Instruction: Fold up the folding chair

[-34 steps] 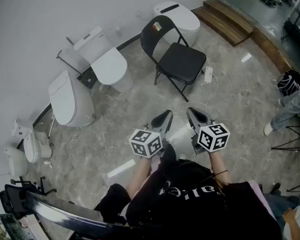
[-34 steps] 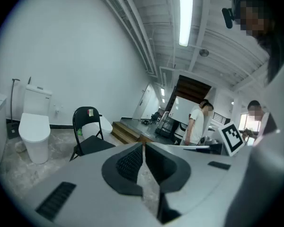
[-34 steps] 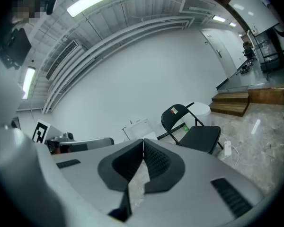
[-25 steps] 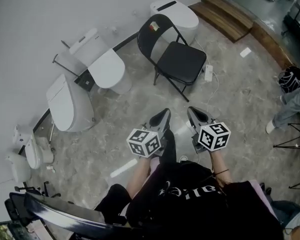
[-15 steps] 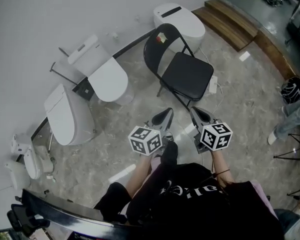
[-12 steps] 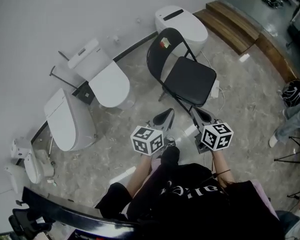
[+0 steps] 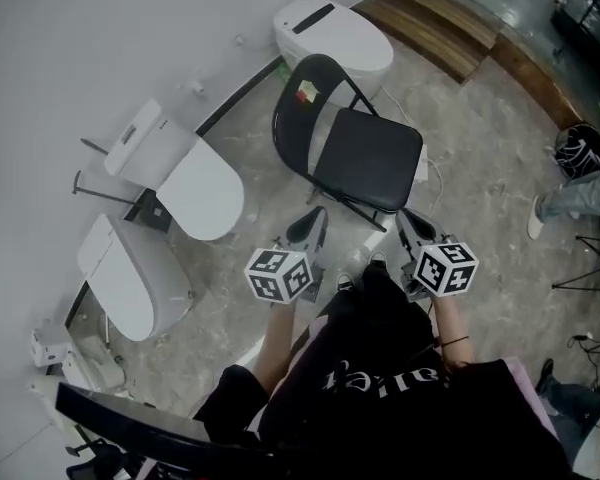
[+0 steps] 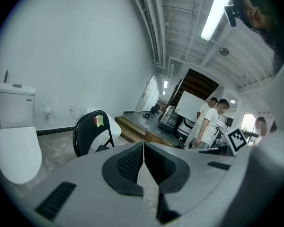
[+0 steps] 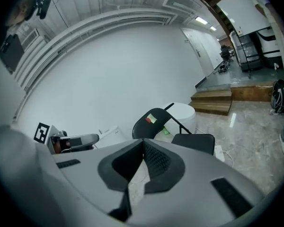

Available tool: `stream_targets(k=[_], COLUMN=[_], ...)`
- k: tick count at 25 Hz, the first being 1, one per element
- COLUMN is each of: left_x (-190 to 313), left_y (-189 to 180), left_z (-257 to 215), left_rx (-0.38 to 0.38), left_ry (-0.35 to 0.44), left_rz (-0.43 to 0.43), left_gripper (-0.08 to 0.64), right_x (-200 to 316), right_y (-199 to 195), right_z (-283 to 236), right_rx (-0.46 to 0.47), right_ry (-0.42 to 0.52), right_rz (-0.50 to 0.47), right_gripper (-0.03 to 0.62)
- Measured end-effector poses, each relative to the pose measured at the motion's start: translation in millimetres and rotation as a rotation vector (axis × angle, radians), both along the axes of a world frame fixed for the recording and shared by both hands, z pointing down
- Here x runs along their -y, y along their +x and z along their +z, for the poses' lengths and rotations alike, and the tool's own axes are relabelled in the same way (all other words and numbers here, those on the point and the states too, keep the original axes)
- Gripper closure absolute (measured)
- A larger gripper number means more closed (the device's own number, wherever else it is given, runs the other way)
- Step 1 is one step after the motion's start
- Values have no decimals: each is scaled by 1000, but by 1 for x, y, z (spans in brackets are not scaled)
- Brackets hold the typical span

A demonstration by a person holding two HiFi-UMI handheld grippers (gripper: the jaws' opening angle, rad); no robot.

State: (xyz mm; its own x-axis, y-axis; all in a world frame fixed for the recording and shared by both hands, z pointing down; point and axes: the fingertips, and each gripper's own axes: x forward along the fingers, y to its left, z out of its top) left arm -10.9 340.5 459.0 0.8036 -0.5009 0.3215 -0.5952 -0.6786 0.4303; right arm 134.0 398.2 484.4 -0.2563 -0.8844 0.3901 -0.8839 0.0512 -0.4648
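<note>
Left gripper [image 7: 310, 224] and right gripper [image 7: 417, 226], both closed and empty, are pointing at the open folding chair [image 7: 365, 158] just ahead, its seat nearer the right one.

I see the black folding chair [image 7: 365, 158] standing open and upright on the floor [image 7: 480, 138], seat level. 1 coloured sticker [image 7: 306, 93] sits on its rounded backrest.

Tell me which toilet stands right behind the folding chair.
The white toilet nearest the wooden steps, just behind the folding chair; the other toilets line the wall farther left.
</note>
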Motion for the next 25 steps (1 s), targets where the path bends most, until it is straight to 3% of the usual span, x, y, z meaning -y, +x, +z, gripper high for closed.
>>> stream_targets(k=[8,11,19,25], left_x=[86,133,251,330], left_y=[10,13,31,40], left_z=[23,27,49,76], left_rx=[49,88,262,422], left_ry=[-57,-56,-56,-52], left_rz=[-59,-76,-80,-24], left_gripper=[548,483,422,376], right_x=[68,111,196,211], right_y=[53,75,128,148], right_z=[26,36,59,96], right_rx=[46,64,99,135], right_ry=[-46,-39,-69,-139], right_rz=[70,82,65,110], right_gripper=[578,578,578,578])
